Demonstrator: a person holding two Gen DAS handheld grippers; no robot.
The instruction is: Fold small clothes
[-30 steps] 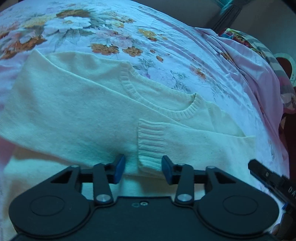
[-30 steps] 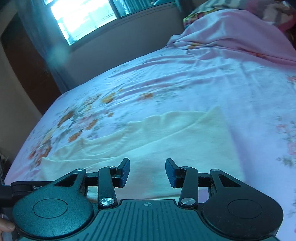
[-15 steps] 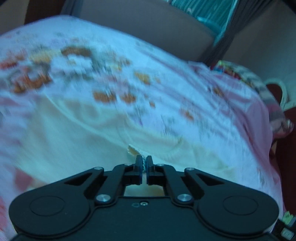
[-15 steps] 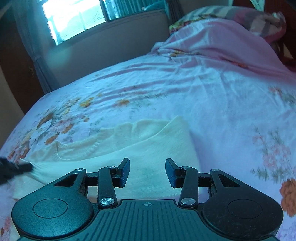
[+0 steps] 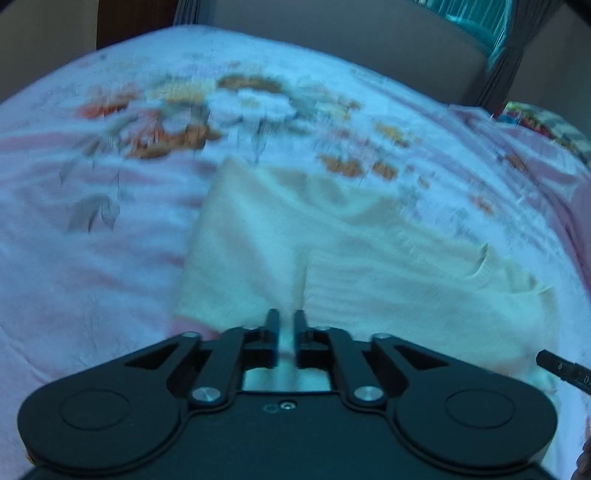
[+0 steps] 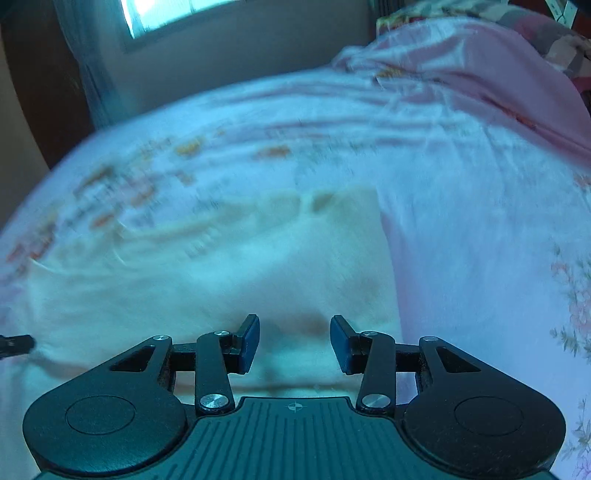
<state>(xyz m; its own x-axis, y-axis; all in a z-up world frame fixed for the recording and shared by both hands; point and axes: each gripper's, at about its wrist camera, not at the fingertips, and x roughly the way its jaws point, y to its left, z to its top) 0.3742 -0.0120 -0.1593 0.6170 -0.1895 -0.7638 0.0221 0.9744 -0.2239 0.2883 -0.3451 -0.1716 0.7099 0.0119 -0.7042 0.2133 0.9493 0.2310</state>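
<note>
Daylight from a window point(image 6: 166, 14) falls on a beige wall point(image 5: 351, 40) behind the bed, whose pink floral bedsheet point(image 5: 92, 258) lies faintly creased, rumpled toward the pillow point(image 5: 546, 125). On it rests the cream sweater point(image 5: 369, 266), partly folded. The left gripper point(image 5: 285, 334) has its jaws nearly together, just eased apart, pinching a blurred strip of cream knit. The right gripper point(image 6: 294, 341) hovers over the sweater, jaws spread and empty.

A bed's pink floral cotton sheet point(image 5: 110, 258) fills both frames; a cream knit sweater point(image 5: 332, 258) lies at lower centre.
</note>
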